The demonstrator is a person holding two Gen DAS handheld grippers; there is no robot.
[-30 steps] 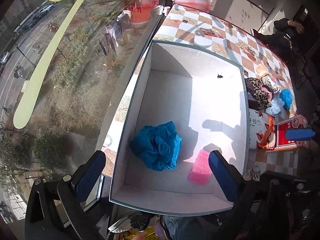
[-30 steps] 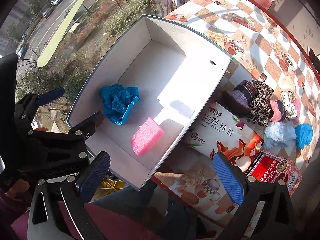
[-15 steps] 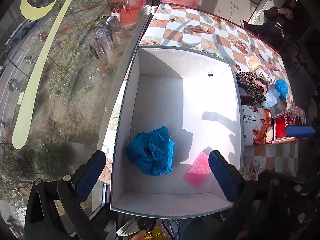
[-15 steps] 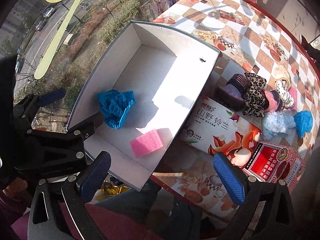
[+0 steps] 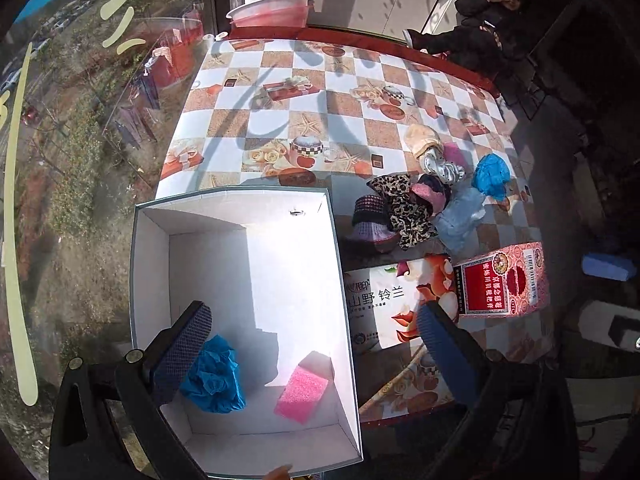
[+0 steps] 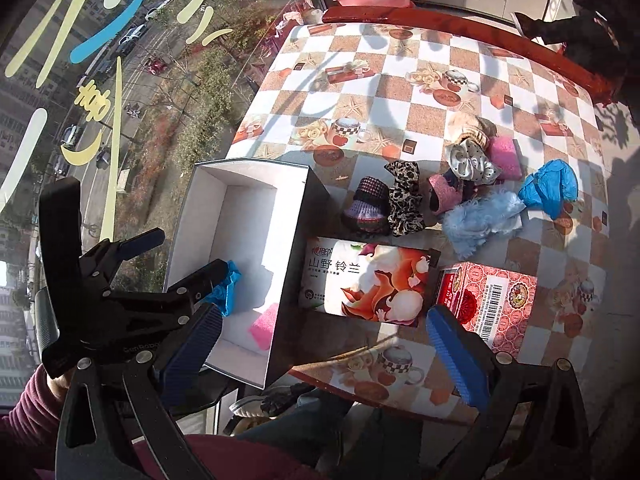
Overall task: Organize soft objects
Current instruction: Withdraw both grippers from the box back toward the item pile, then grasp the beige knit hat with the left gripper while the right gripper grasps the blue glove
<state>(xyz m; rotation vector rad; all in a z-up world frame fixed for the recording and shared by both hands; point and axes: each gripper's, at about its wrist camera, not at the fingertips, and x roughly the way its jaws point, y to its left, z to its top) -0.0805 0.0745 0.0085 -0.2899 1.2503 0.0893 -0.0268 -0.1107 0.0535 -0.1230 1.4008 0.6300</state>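
Both tongs, left (image 5: 312, 344) and right (image 6: 320, 344), are held apart and empty. Ahead of the right tongs, the light, limp pile of soft objects (image 6: 452, 196) is best pinched at a bunched fold.

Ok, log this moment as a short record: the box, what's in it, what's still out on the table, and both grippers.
box: white box, open, at the table's window edge
in box: blue crumpled item, pink sponge
still on table: leopard scrunchie, pale blue fluffy item, second pink sponge, other soft pieces
left gripper: open, empty, over the box
right gripper: open, empty, over the table's near edge
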